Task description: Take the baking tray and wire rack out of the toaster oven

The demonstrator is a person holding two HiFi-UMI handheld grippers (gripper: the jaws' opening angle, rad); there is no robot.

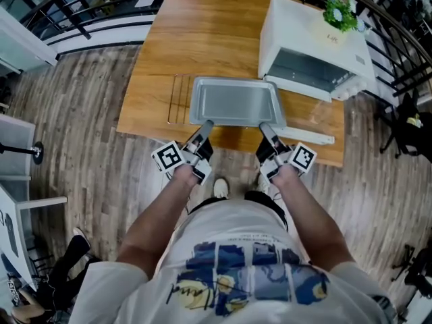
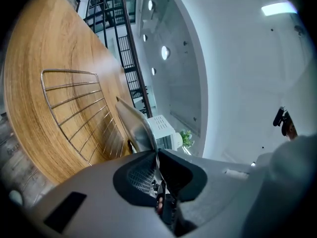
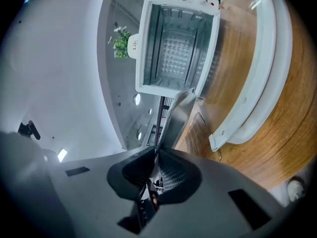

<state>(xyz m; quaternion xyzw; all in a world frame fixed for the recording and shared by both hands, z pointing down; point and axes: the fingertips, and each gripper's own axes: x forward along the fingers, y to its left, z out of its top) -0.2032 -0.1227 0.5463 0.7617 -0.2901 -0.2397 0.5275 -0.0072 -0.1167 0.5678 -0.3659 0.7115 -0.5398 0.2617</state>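
Head view: wire rack [image 1: 178,100] faint, its right edge hidden by the baking tray [image 1: 236,102]. Gripper views show the tray only edge-on. Left tool [image 1: 206,125] and right tool [image 1: 264,127] each pinch its near rim, jaws narrow. The tray is over the counter [image 1: 202,32], before the open toaster oven [image 1: 314,52], rack just left.

Small print, seemingly "Life", on the white plant pot [image 3: 132,44]

Wire rack [image 1: 179,100] right part hidden beneath baking tray [image 1: 236,103]; print on plant pot [image 1: 335,36] too small to read.
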